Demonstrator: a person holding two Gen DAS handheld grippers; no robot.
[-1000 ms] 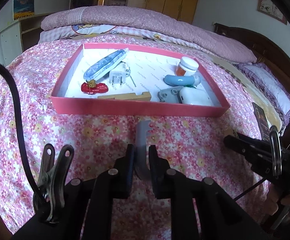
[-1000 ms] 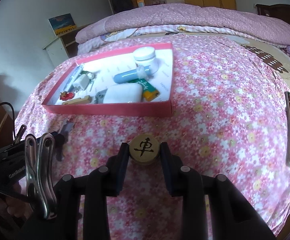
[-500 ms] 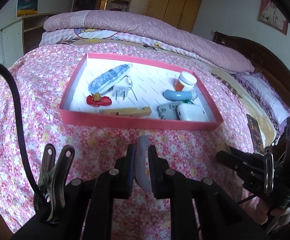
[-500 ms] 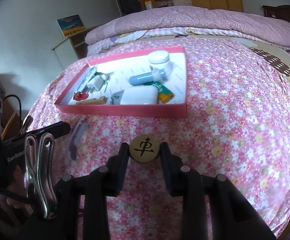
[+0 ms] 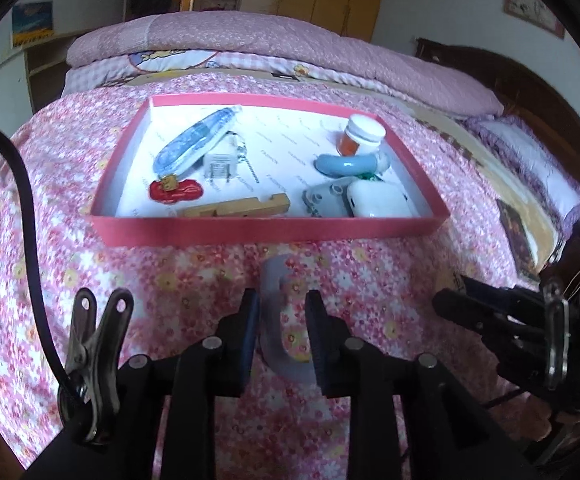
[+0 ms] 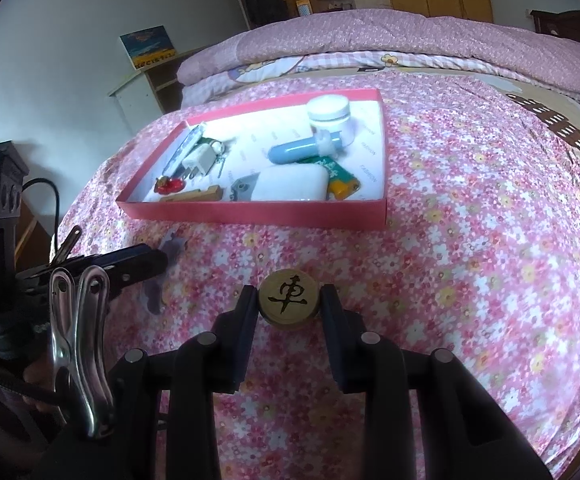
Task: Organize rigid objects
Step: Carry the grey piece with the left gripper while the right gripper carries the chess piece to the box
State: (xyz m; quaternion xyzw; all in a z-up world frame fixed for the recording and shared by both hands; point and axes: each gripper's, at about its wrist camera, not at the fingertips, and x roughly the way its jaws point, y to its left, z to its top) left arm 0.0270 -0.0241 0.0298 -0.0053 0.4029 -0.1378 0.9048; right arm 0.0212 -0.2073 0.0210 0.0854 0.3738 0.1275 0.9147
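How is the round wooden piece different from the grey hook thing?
The wooden chess piece is a round tan disc with a black character on top; the grey hook is long, curved and plain. The chess piece is pinched tight in the right gripper; the hook lies on the flowered bedspread between the left gripper's opening jaws, with a gap on one side. Both are outside the pink tray.
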